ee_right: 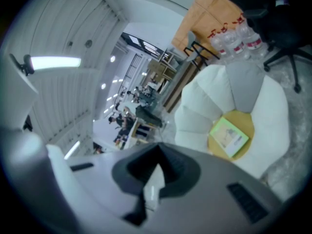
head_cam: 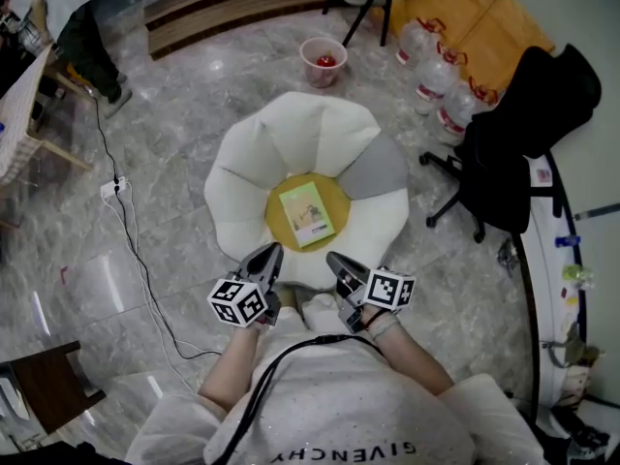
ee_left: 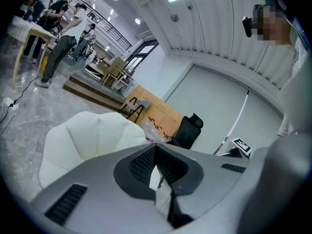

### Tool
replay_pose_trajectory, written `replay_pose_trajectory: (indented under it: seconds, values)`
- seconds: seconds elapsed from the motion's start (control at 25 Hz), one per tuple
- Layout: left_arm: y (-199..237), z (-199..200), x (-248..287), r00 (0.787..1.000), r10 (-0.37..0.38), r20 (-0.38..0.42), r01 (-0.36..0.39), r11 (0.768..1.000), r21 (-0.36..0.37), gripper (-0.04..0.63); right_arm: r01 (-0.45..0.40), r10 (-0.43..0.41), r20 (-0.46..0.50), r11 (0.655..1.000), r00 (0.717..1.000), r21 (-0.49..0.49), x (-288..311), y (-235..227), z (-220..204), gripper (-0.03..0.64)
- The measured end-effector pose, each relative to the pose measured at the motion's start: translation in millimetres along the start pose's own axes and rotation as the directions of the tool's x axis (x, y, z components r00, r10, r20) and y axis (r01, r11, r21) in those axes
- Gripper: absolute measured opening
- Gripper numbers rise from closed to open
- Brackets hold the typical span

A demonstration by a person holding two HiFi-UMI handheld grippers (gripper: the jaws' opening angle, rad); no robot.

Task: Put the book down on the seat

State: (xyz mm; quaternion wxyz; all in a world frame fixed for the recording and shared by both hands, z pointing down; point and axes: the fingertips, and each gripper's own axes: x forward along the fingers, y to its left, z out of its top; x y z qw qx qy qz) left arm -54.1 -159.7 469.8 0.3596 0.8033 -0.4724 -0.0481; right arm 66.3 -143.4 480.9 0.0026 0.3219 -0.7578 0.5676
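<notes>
- Head view: green book (head_cam: pixel 308 213) lies flat on the yellow round middle of the seat (head_cam: pixel 242 177), a puffy white flower-shaped cushion w/ one grey petal.
- Left gripper (head_cam: pixel 275 250) & right gripper (head_cam: pixel 332 258) sit at the seat's near edge, jaws pressed together, nothing in either, clear of the book.
- Right gripper view catches the book too. Left gripper view only gets white petals.
- Head view alone shows a pink bucket (head_cam: pixel 324 61) beyond the seat. Black office chair (head_cam: pixel 523 114) is off to the seat's right.
</notes>
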Motion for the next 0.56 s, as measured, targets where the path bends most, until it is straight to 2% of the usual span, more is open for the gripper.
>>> replay_pose_trajectory:
  seconds: [0.56]
  values:
    - [3.9, 2.6, -0.3, 1.0, 0.01, 0.007, -0.01, 1.0, -0.013, 0.023, 0.008, -0.008, 0.01, 1.0, 1.0, 0.014, -2.6, -1.6, 2.8, 0.014]
